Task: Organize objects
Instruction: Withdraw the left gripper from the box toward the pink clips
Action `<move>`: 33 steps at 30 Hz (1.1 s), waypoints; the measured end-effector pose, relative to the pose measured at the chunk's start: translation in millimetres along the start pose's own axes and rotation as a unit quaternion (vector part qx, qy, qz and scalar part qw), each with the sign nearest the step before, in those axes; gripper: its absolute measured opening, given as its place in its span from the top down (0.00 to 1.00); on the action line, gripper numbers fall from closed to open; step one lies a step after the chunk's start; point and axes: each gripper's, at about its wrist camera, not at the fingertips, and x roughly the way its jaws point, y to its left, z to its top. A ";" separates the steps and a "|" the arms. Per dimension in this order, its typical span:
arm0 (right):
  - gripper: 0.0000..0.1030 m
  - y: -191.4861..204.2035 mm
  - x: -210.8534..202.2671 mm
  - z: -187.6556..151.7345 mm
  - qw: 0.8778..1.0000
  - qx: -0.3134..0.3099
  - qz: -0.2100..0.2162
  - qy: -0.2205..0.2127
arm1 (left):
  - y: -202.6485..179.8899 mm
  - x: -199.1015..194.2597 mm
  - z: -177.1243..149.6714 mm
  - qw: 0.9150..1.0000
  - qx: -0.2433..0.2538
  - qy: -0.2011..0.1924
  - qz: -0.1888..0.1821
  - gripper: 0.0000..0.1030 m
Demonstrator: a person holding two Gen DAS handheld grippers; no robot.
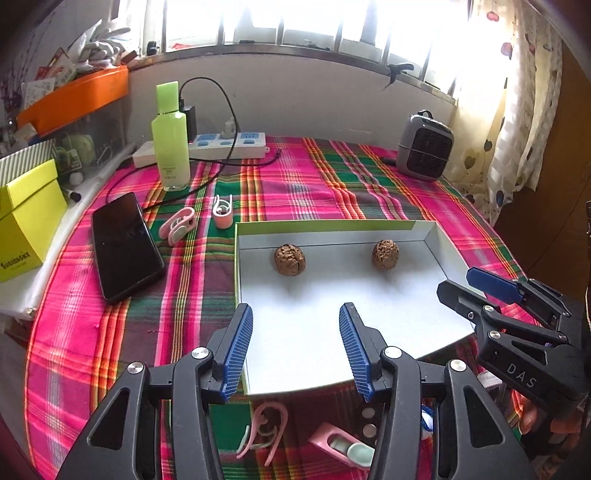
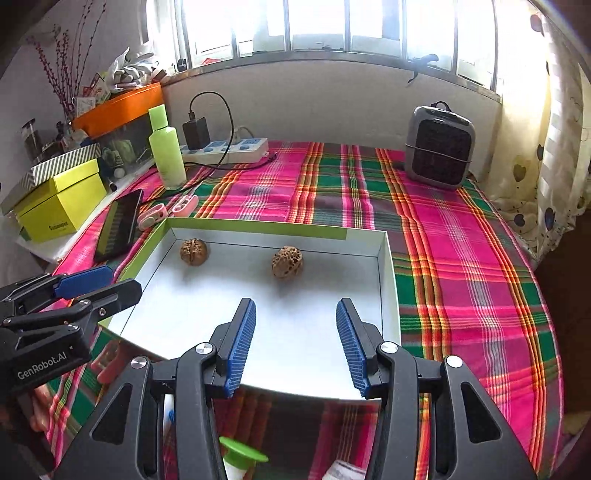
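- Fingers of the left hand-held gripper (image 1: 296, 350) stand wide apart with nothing between them, hanging over the near part of the shallow white tray (image 1: 428, 236), its left pad above the tray's left wall.
- Right hand-held gripper (image 2: 295, 347) is spread just as wide and holds nothing; it hovers over the tray's (image 2: 384, 258) near edge, touching no object.
- Each tool shows in the other's view: the right one (image 1: 476, 288) at the tray's right side, the left one (image 2: 107, 284) at its left side.
- Two walnuts (image 1: 290, 259) (image 1: 385, 254) lie inside the tray near its far wall, well apart from each other; from the right wrist they appear as (image 2: 193, 251) and (image 2: 287, 261).
- Small pink clips (image 1: 177, 225) (image 1: 222, 211) lie on the plaid cloth (image 1: 332, 184) just beyond the tray's far-left corner, beside a dark phone (image 1: 125, 245).
- More pink pieces (image 1: 262, 430) (image 1: 343, 443) lie on the cloth at the near edge of the surface, under the left tool.
- A green-capped item (image 2: 242, 452) sits at the near edge under the right tool.
- Toward the far edge stand a green bottle (image 1: 170, 140), a white power strip (image 1: 229, 146) with a black charger (image 2: 196, 133), and a grey heater (image 1: 424, 147) at the far-right corner.
- A yellow box (image 1: 26, 221) and an orange bin (image 1: 74, 98) sit off the left edge; a barred window (image 2: 332, 26) and curtain (image 1: 517, 110) close the room behind.
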 end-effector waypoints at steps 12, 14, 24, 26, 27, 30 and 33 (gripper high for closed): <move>0.55 1.6 -36.9 -35.8 1.000 0.003 -0.003 -0.022 | 4.8 -31.7 -37.2 1.000 -0.002 -0.011 0.010 0.53; 0.55 1.8 -41.3 -40.9 1.000 0.001 -0.006 -0.024 | 5.7 -35.6 -42.9 1.000 -0.004 -0.013 0.006 0.50; 0.54 -6.0 -59.1 -65.8 0.999 0.023 -0.002 -0.031 | 6.5 -42.1 -68.3 1.000 -0.004 -0.005 -0.004 0.45; 0.54 -7.8 -62.8 -69.8 0.999 0.026 -0.004 -0.034 | 7.3 -43.6 -71.1 1.000 -0.004 -0.005 -0.006 0.45; 0.54 -8.8 -64.7 -71.4 0.999 0.028 -0.005 -0.035 | 8.1 -44.0 -72.7 1.000 -0.004 -0.005 -0.005 0.45; 0.48 -14.0 -71.6 -78.1 0.998 0.036 -0.008 -0.041 | 11.7 -42.5 -78.6 1.000 -0.008 0.000 -0.001 0.45; 0.46 -18.1 -74.3 -86.5 0.998 0.042 -0.011 -0.037 | 15.9 -41.1 -82.9 1.000 -0.013 0.005 0.004 0.45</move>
